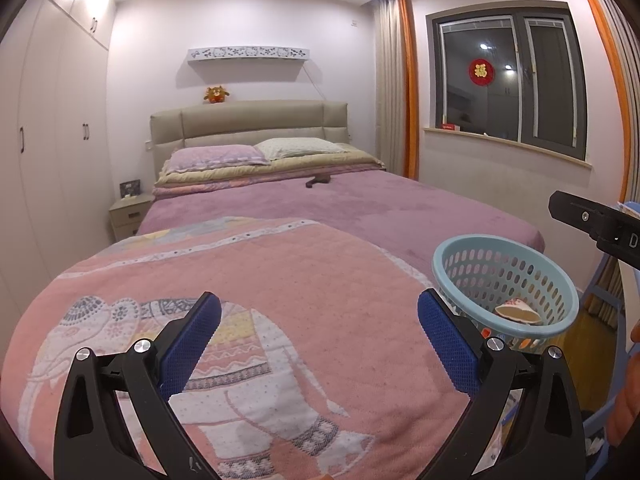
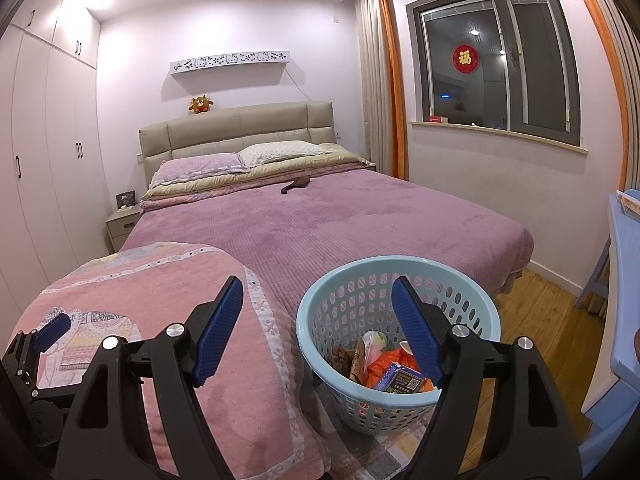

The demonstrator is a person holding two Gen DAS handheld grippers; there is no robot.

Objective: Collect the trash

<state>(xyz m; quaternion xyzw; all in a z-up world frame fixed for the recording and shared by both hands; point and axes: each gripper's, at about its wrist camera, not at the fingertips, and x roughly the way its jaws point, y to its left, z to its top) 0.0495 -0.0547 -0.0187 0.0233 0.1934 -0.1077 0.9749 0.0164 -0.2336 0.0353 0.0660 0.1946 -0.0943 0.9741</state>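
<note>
Purple bedding covers the bed [image 2: 320, 216], with a pink elephant blanket [image 2: 160, 300] at lower left. At lower centre a light blue basket [image 2: 400, 268] stands upright, opening upward; the trash [image 2: 384, 364] inside is jumbled, partly hidden by the right gripper [image 2: 316, 330]. Both grippers' fingers are spread, empty; left gripper [image 1: 320, 340].

- A round red decoration [image 2: 465, 58] on the window [image 2: 516, 92] bears the gold character 福
- A white "D" on the black claw body [image 1: 616, 236] at the right edge
- Print on the basket's [image 2: 320, 320] packets is too small to read
</note>
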